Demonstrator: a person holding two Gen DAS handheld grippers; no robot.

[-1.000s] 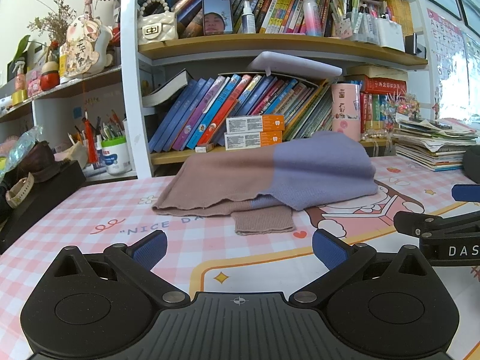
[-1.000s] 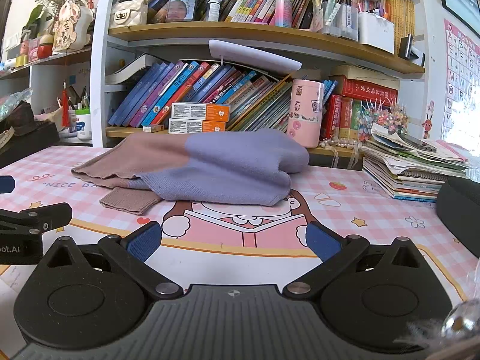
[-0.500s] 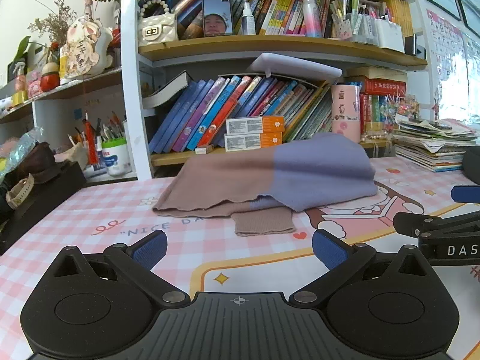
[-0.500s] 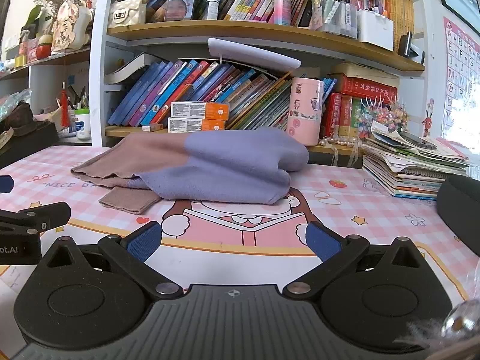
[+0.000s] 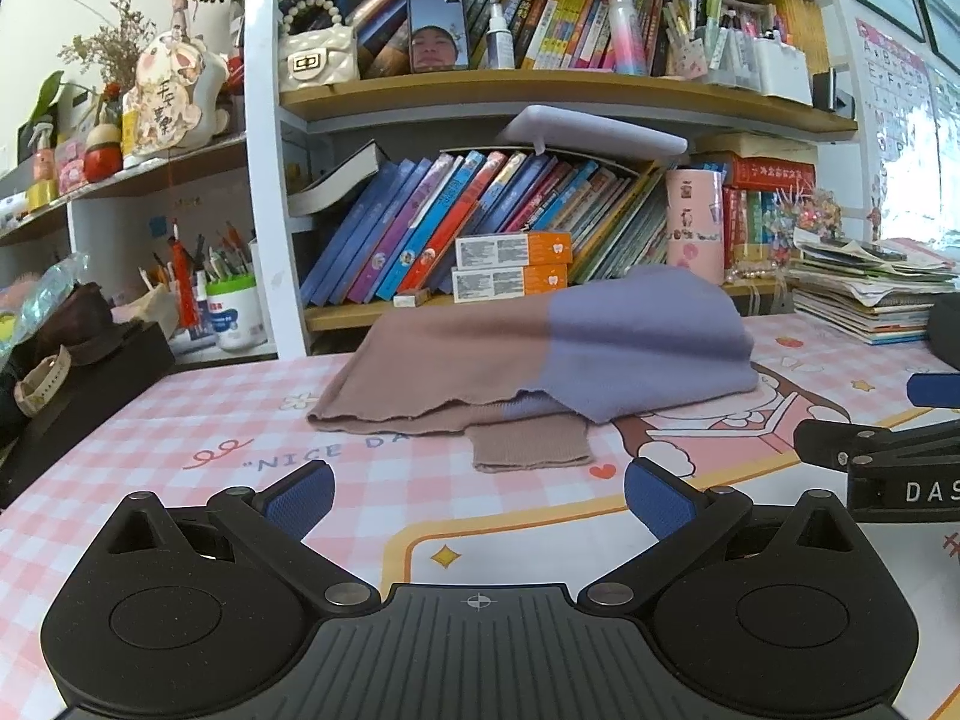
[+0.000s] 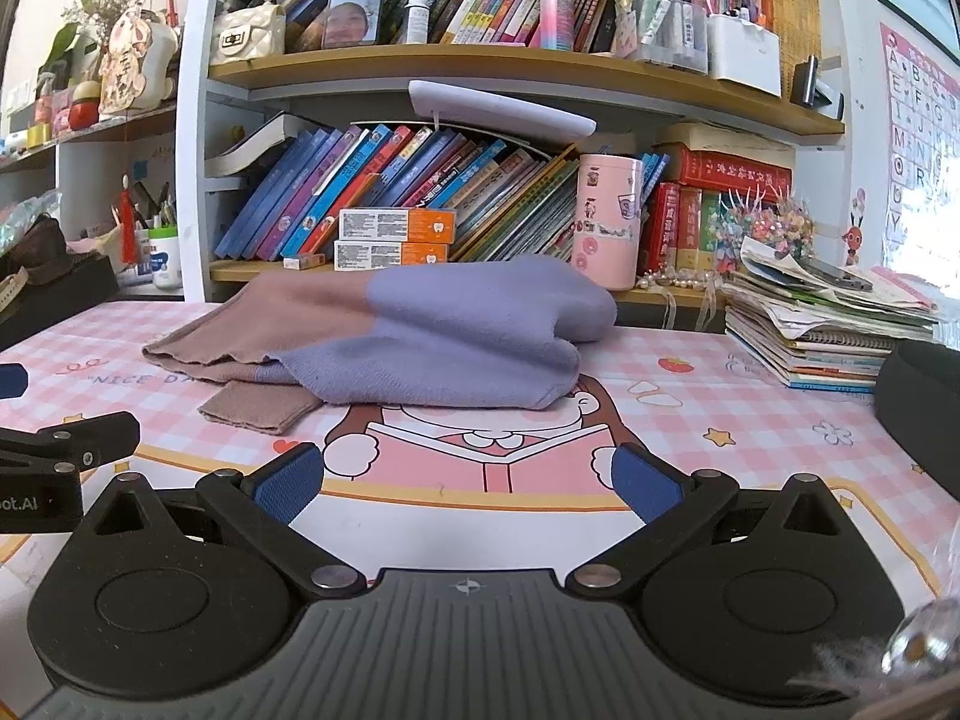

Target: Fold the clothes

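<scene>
1. A 2-colour sweater (image 5: pixel 540 354), brown on its left and purple on its right, lies in a loose folded heap at the far middle of a pink checked table mat (image 5: pixel 228 438), just in front of a crowded bookshelf (image 5: pixel 480 90).
2. The left gripper (image 5: pixel 477 495) sits low over the near part of the mat with its jaws wide apart and nothing between the blue pads (image 5: pixel 300 495).
3. The right gripper (image 6: pixel 468 483) sits beside it, to the right, jaws also wide apart and empty. Neither gripper touches the sweater.
4. Judged from this, the fold looks either nearly done or paused. 1 brown cuff (image 5: pixel 531 444) pokes out from under the near edge of the heap.
5. The next move likely calls for reaching forward to that cuff or the wavy brown hem (image 5: pixel 384 411) and tucking or smoothing it, pinching only the top layer.
6. Open room: the bare mat between the grippers and the sweater is free for an approach.
7. Edges to mind: a stack of magazines (image 6: pixel 828 324) at the far right, a dark box (image 5: pixel 78 384) at the left, a dark rounded object (image 6: pixel 924 396) at the right edge, and the shelf close behind the sweater.
</scene>
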